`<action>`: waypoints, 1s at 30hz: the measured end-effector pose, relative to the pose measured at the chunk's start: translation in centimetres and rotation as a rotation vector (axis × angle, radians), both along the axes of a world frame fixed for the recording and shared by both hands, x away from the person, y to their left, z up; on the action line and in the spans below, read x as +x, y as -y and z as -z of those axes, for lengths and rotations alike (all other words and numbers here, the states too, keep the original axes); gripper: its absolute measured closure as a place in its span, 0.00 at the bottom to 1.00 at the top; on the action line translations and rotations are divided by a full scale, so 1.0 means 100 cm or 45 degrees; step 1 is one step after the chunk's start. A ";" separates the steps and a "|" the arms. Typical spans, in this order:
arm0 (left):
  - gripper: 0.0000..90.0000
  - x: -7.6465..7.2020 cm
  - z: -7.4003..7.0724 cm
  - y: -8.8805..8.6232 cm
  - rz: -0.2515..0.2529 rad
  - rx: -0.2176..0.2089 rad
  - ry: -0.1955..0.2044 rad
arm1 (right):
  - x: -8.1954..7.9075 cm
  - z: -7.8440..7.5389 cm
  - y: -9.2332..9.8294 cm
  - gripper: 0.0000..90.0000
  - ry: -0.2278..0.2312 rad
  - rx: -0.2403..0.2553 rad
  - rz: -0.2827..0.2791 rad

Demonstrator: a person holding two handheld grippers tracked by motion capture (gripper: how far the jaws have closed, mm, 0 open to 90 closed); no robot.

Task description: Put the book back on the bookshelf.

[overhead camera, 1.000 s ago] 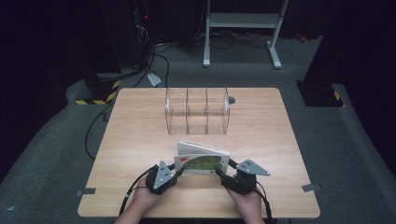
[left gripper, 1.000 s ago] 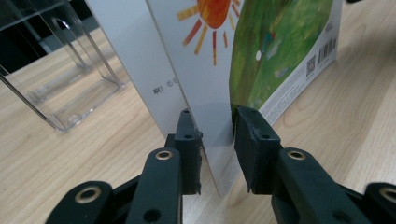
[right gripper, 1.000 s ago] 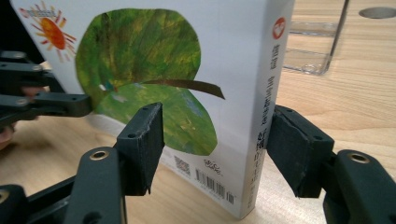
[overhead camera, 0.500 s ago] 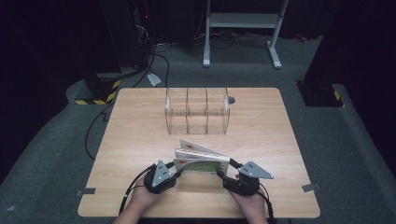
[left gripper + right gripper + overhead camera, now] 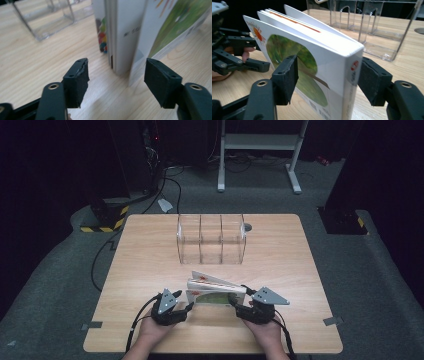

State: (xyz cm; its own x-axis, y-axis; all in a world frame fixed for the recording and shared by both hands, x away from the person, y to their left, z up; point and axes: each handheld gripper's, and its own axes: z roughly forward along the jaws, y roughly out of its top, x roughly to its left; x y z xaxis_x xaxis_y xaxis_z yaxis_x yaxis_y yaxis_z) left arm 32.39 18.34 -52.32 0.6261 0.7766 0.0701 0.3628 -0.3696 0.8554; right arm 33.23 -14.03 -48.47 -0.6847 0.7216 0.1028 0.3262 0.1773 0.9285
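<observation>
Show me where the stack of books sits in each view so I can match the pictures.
High view: stack of books stands on edge at the near middle of the table, between the two grippers.
Left gripper view: upper centre to right, its loose end fanned apart beyond the open jaws.
Right gripper view: centre, spine end clamped between the jaws.
Shared landmark: the clear divided organizer behind the books.

No lettering could be read: the print on the book's [image 5: 125, 35] spine and its barcode corner was only a blur.
</observation>
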 end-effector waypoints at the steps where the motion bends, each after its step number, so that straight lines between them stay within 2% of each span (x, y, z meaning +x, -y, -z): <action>1: 0.38 -0.002 0.000 -0.002 -0.011 0.002 -0.017 | 0.000 -0.001 -0.001 0.42 0.003 -0.003 -0.006; 3: 0.37 -0.006 0.001 -0.010 -0.039 0.079 -0.035 | -0.001 -0.002 -0.002 0.43 0.008 -0.011 -0.010; 6: 0.35 -0.011 0.002 -0.028 -0.089 0.128 -0.049 | -0.003 -0.003 -0.001 0.46 0.004 -0.009 -0.015; 9: 0.33 -0.011 0.002 -0.050 -0.169 0.101 -0.080 | -0.005 -0.003 0.001 0.52 0.022 -0.014 -0.014; 11: 0.32 -0.007 0.003 -0.060 -0.245 0.088 -0.129 | -0.007 -0.004 0.002 0.55 0.025 -0.018 -0.009; 13: 0.30 -0.004 0.003 -0.065 -0.286 0.091 -0.151 | -0.008 -0.004 0.002 0.59 0.027 -0.027 -0.014; 14: 0.29 -0.004 0.004 -0.067 -0.304 0.083 -0.142 | -0.009 -0.005 0.002 0.62 0.036 -0.035 -0.017; 16: 0.28 -0.003 0.004 -0.069 -0.320 0.085 -0.139 | -0.012 -0.004 0.001 0.68 0.046 -0.039 -0.023; 19: 0.27 0.000 0.004 -0.068 -0.318 0.103 -0.174 | -0.015 -0.003 -0.002 0.74 0.075 -0.054 -0.041; 22: 0.27 0.001 0.005 -0.067 -0.312 0.122 -0.186 | -0.019 -0.003 -0.005 0.78 0.092 -0.061 -0.050; 27: 0.25 0.006 0.006 -0.071 -0.334 0.059 -0.246 | -0.022 -0.003 -0.007 0.83 0.095 -0.065 -0.050; 30: 0.24 0.006 0.006 -0.071 -0.343 0.056 -0.250 | -0.024 -0.004 -0.006 0.83 0.102 -0.071 -0.051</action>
State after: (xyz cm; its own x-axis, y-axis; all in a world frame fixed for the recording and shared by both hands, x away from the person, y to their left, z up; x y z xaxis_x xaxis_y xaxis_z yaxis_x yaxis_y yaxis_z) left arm 33.04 25.47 -52.88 0.4039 0.9148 0.0055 0.6085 -0.2731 0.7451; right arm 30.88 -13.45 -48.12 -0.7173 0.6967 0.0065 0.2427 0.2411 0.9397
